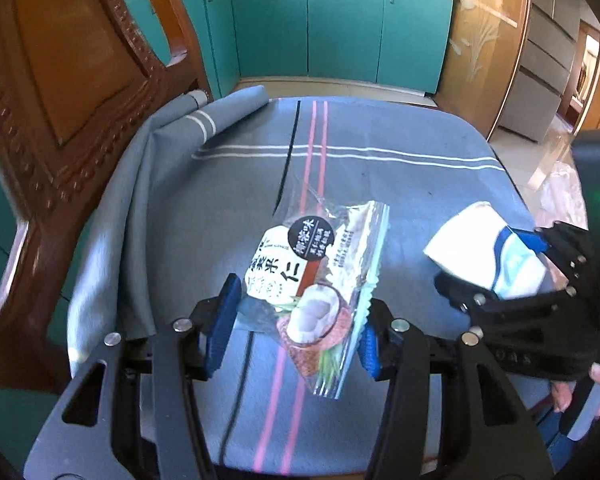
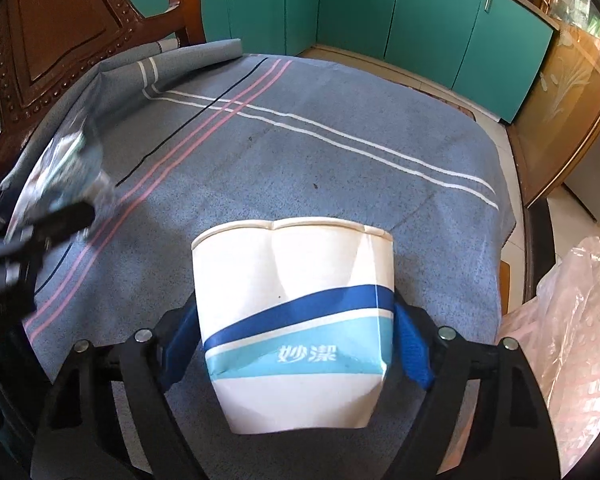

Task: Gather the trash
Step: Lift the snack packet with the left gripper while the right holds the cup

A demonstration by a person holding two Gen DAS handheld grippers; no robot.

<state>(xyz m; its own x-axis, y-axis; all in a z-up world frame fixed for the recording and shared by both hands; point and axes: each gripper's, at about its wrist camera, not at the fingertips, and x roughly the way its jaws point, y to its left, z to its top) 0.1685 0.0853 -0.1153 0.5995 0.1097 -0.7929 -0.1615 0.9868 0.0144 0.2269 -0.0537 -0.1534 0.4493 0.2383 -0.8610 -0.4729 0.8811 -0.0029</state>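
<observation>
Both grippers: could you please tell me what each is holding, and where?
Left gripper pinches the snack wrapper across its lower half; right gripper squeezes the crushed paper cup by its sides.

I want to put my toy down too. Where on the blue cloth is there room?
The far half of the cloth is bare, beyond the white stripes up to the far edge. Near you it's crowded: the right tongs hold a cup, the left tongs a wrapper.

Two grippers are showing, the left gripper (image 1: 296, 330) and the right gripper (image 2: 296, 344). One snack wrapper (image 1: 312, 280) is sitting at 6 o'clock, one paper cup (image 2: 296, 320) (crushed) at 3 o'clock. One striped cloth (image 1: 380, 184) is covering the surface, and one wooden chair (image 1: 60, 80) is standing at 10 o'clock.
</observation>
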